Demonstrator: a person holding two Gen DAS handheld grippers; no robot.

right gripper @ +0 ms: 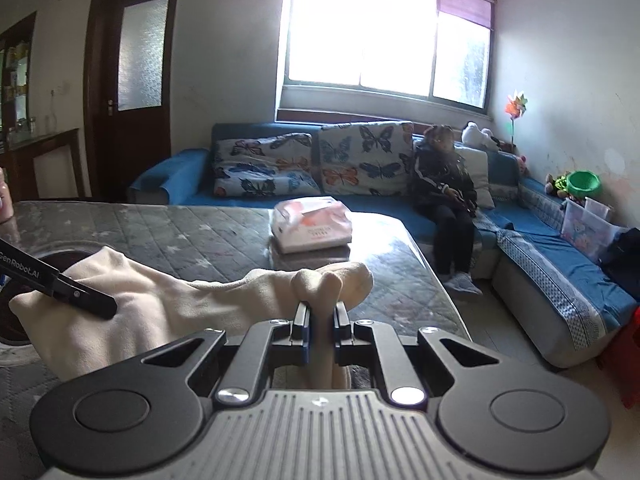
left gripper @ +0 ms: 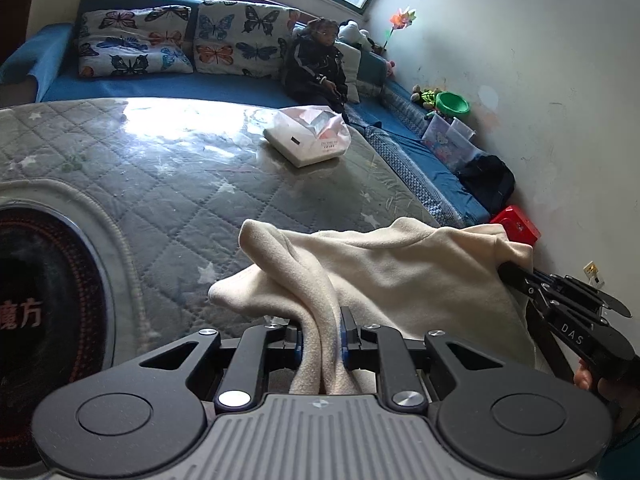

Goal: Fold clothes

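**Cream garment spanned between two clamped grippers**

Left gripper (left gripper: 322,330) clamped on cream garment (left gripper: 400,264); right gripper (right gripper: 320,320) likewise. Cloth raised above quilted table (left gripper: 160,168), long axis gripper to gripper, table directly ahead. Likely next: lay flat.

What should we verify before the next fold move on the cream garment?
1. Left gripper clamped on the cream fleece garment: ok, cloth bunched between its fingers.
2. Right gripper clamped on the same garment: ok.
3. Garment spread flat between grips: not ok, it sags in folds.
4. Grey quilted star-pattern table cover ahead free for laying down: ok near the garment.
5. White tissue pack in a pink plastic bag clear of the fold area: ok, it sits farther back.
6. Which garment edges are held: cannot tell.
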